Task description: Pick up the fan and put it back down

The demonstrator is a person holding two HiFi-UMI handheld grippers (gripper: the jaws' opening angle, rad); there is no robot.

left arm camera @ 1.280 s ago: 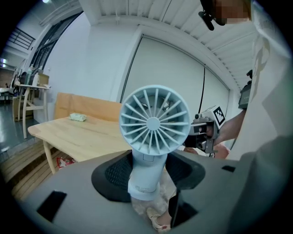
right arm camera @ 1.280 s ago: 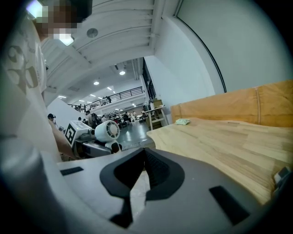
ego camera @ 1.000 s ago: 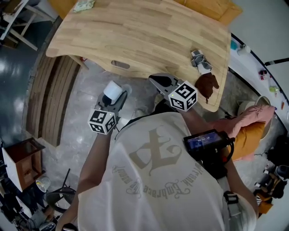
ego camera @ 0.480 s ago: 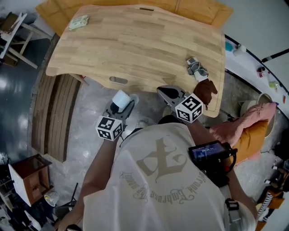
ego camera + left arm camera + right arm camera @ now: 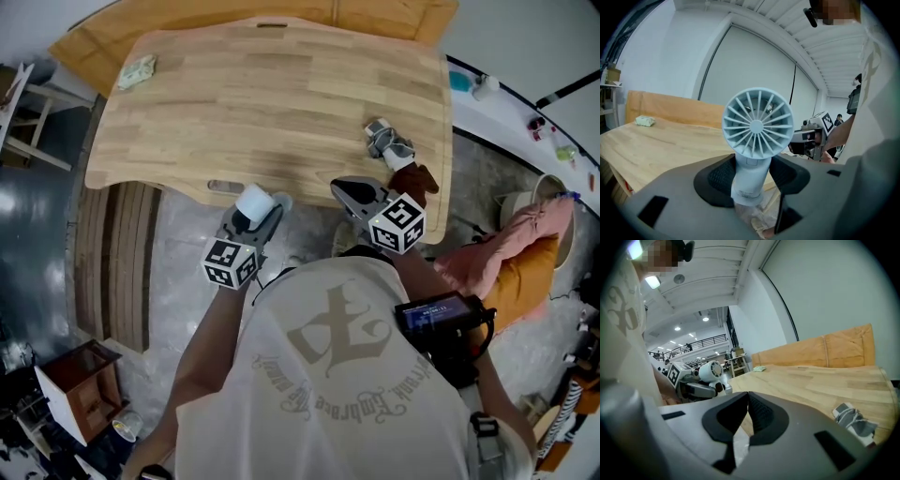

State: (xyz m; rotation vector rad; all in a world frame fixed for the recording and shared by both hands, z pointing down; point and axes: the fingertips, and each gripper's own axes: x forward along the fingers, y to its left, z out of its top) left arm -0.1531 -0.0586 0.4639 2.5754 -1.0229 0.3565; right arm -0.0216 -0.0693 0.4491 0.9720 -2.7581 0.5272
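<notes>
- Your left gripper (image 5: pixel 751 174) is clamped on the handle of the small white handheld fan (image 5: pixel 757 124). The round grille stands upright above the jaws.
- Your right gripper (image 5: pixel 747 404) has its jaws pressed together with nothing between them. It sits level with the left one, well apart from the fan.
- In the head view, the fan is in the air over the floor, just short of the near edge of the wooden surface (image 5: pixel 262 103). It touches nothing but your gripper.
- The pick-up looks done, so the put-down is the step in hand.
- Next, carry the fan forward past the edge until wood lies under it. Then lower it and part the jaws only once it rests.
- The near edge curves and has a slot (image 5: pixel 225 186) cut in it, so set the fan down well inside.
- The broad middle of the surface is bare and gives you the most room.
- Keep away from the right side, where a grey-and-white fabric bundle (image 5: pixel 386 141) and a dark brown piece (image 5: pixel 412 178) lie by the rim.
- A pale green packet (image 5: pixel 138 70) sits at the far left corner, out of your path.
</notes>
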